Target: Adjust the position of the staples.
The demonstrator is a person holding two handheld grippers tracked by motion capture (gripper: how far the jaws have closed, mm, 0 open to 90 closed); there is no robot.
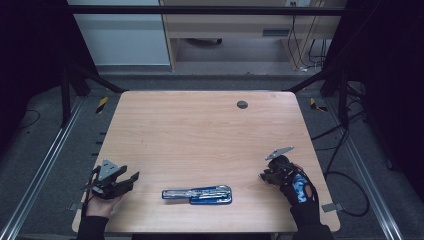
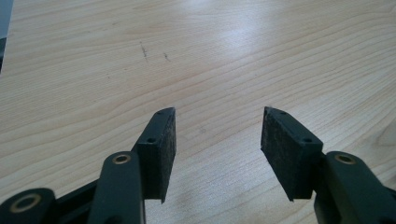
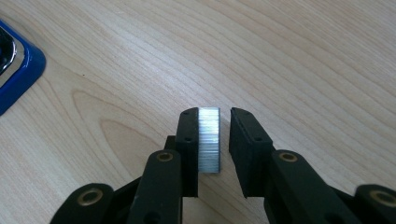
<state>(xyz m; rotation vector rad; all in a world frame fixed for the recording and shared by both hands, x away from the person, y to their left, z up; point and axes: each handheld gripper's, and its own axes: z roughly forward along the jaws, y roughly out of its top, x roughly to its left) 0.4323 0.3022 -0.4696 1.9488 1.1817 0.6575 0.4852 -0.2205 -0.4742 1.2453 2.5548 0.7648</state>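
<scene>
The strip of staples [image 3: 208,140] sits between the right gripper's [image 3: 214,122] jaws, against one pad with a gap to the other, long axis along the jaws, near the blue stapler [image 1: 197,195]; left gripper [image 2: 218,135] gapes, unladen.

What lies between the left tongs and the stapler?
Bare tabletop, by the high view: nothing sits between the left tongs and the blue stapler.
</scene>
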